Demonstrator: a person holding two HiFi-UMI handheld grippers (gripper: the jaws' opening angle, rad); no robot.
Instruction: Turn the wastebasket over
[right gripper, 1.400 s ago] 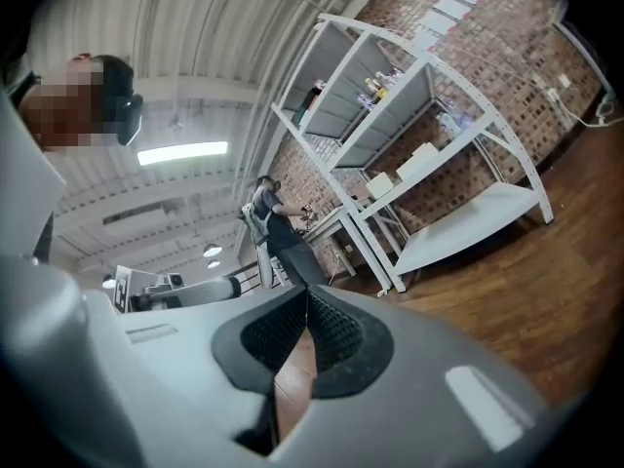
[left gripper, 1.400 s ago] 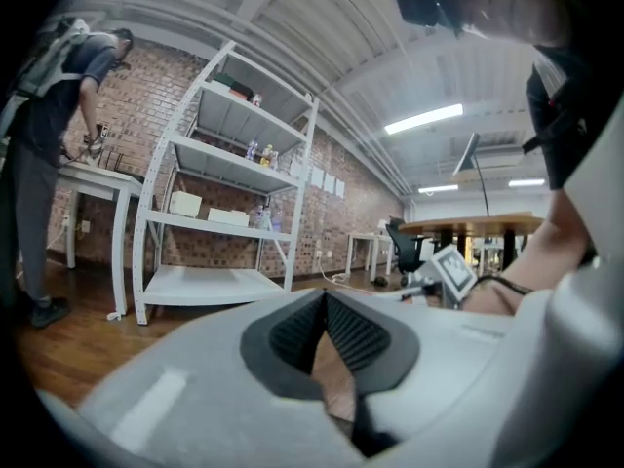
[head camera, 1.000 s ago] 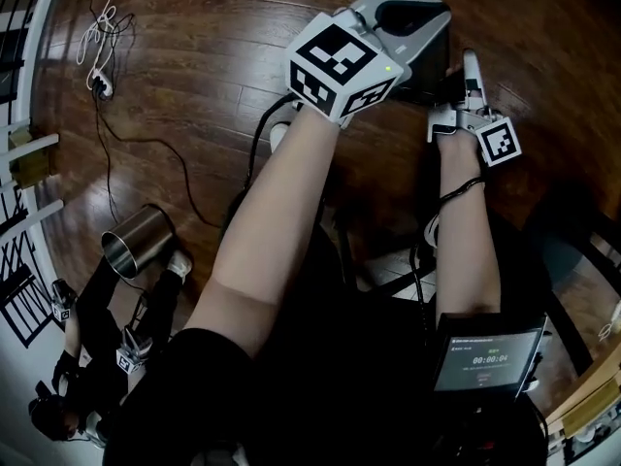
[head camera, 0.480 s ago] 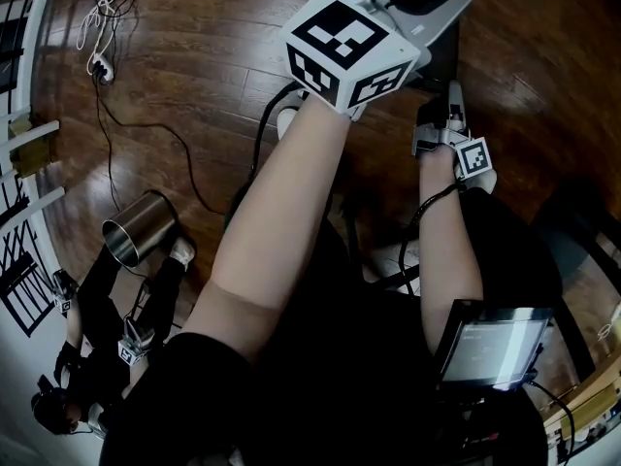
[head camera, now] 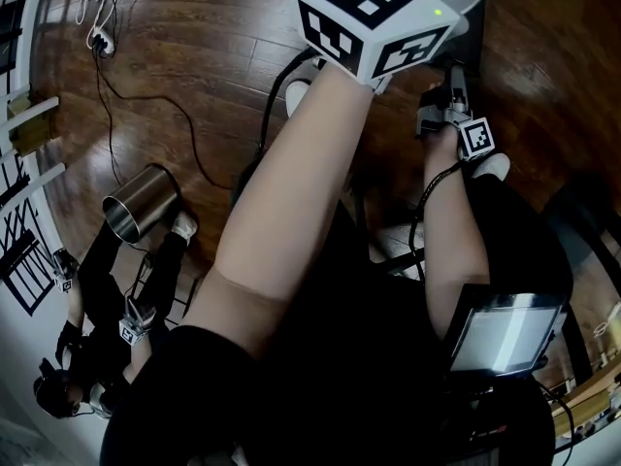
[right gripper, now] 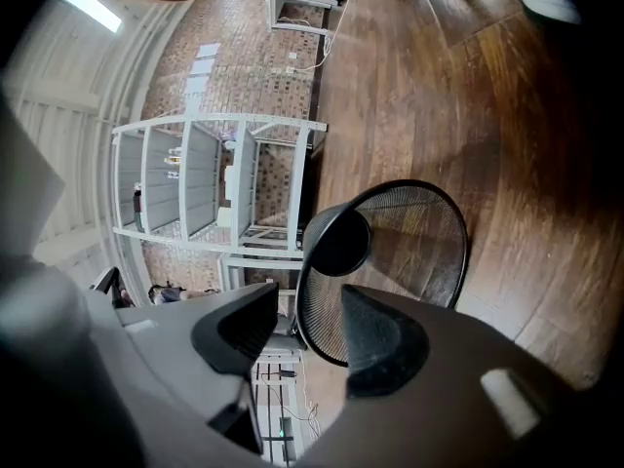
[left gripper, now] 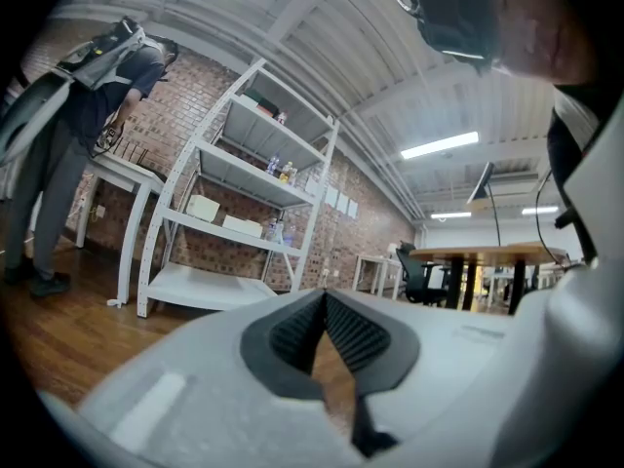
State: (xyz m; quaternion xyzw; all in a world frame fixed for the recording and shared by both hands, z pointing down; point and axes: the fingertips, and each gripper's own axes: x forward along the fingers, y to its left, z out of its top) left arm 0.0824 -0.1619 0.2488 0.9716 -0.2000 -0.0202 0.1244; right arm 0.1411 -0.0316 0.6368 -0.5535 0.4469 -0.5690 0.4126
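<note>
mesh wastebasket [right gripper: 390,252] lies on its side, the turn unfinished; right gripper [right gripper: 307,310] jaws have just been opening wide, empty, near its rim; left gripper [left gripper: 325,305] jaws are closed on nothing.

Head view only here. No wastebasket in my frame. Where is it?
Observer: In the right gripper view, a black mesh wastebasket lies on its side on the wood floor.
Operator: Right jaws on it?
Observer: No. The right gripper has jaws apart, and they have just been opening. The basket's rim shows in the gap, but the pads aren't pressing on it.
Operator: Left?
Observer: The left gripper has jaws together with nothing between them, facing a white shelf rack.
</note>
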